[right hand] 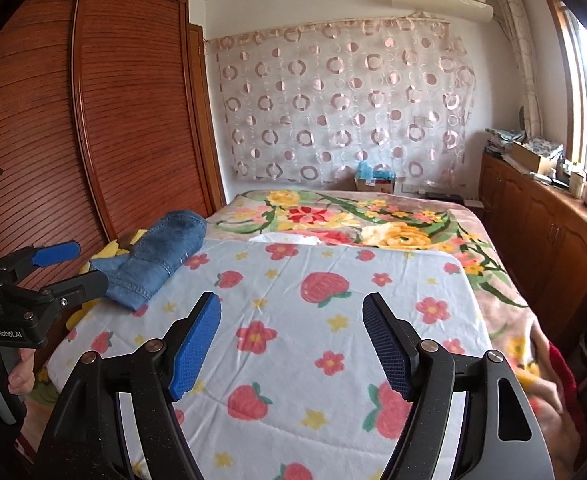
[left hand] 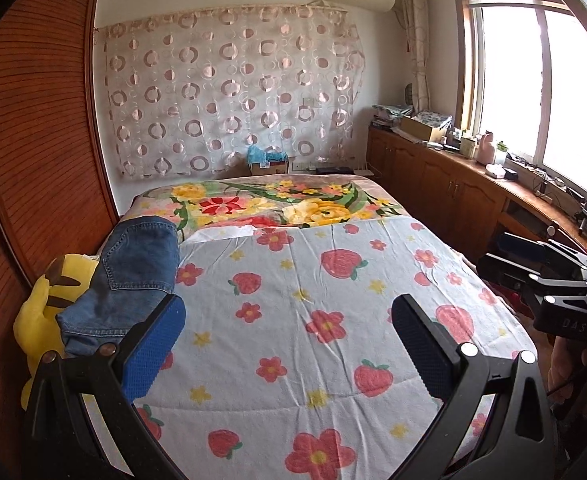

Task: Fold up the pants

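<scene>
The jeans [left hand: 133, 276] sit in a compact folded-looking bundle at the bed's [left hand: 333, 360] left edge, draped partly over a yellow plush toy [left hand: 49, 300]; long axis runs away toward the headboard. Left claw [left hand: 289, 344] is nearer (jeans just up-left of it); right claw [right hand: 291, 344] is further; both spread wide, holding nothing.

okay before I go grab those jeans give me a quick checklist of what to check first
1. Left gripper open: ok.
2. Right gripper open: ok.
3. Both grippers empty: ok.
4. Bundled blue denim jeans in view, at the bed's left edge: ok.
5. Jeans free of other things: not ok, they lie over a yellow plush toy.
6. Folding space on the white quilt with strawberry and flower print: ok.
</scene>
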